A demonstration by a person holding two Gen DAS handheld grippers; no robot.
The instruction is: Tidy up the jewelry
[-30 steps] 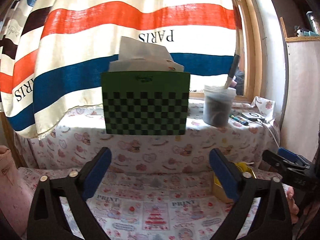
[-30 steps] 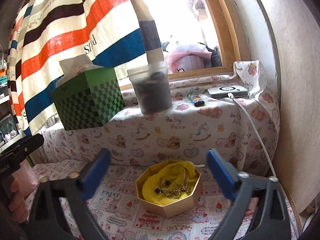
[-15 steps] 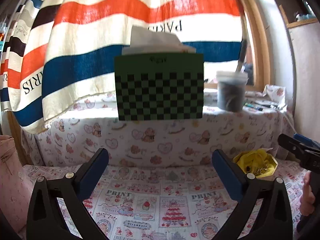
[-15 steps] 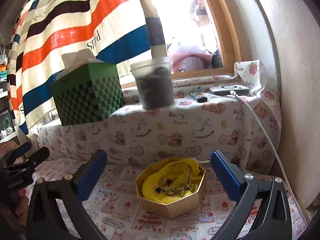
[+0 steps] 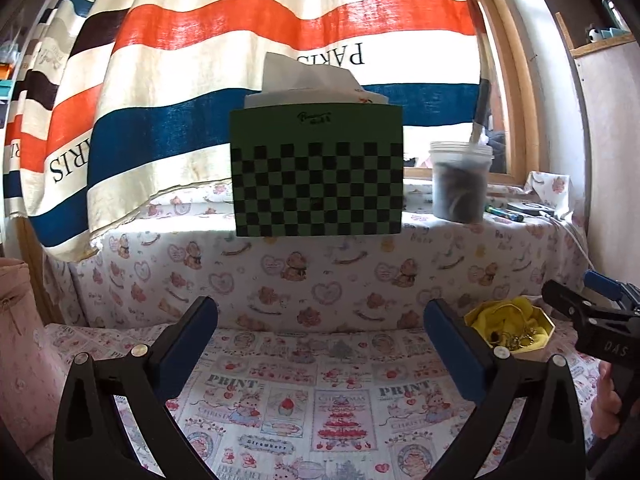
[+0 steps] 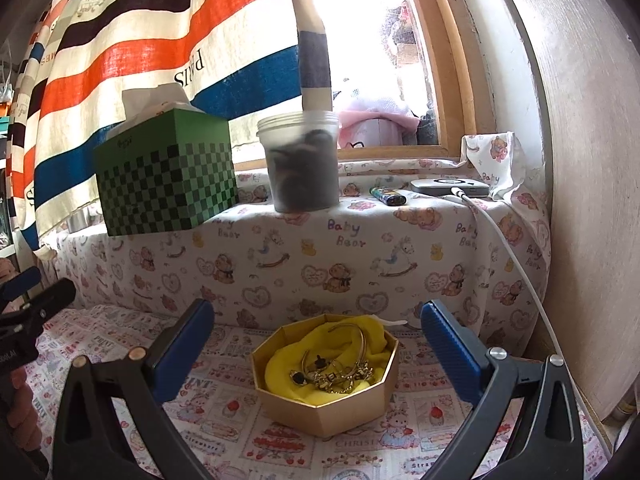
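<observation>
A gold octagonal box (image 6: 326,410) lined with yellow cloth (image 6: 296,364) sits on the printed tablecloth, holding a tangle of gold jewelry (image 6: 338,374) with a bangle. My right gripper (image 6: 316,344) is open and empty, its blue pads either side of the box and above it. The box also shows in the left wrist view (image 5: 516,330), at the right behind the right pad. My left gripper (image 5: 320,344) is open and empty over bare cloth, left of the box. The right gripper's body (image 5: 592,324) shows at the right edge there.
A raised ledge under bear-print cloth (image 6: 360,248) holds a green checkered tissue box (image 6: 168,184), a clear tub of dark items (image 6: 302,164), a lighter (image 6: 388,196) and a charger with white cable (image 6: 450,188). Striped curtain behind; wooden panel (image 6: 592,160) at right.
The left gripper has shifted so the tissue box sits centred and the gold box shows behind its right pad. The right gripper has stayed over the gold box, drawing slightly nearer.
</observation>
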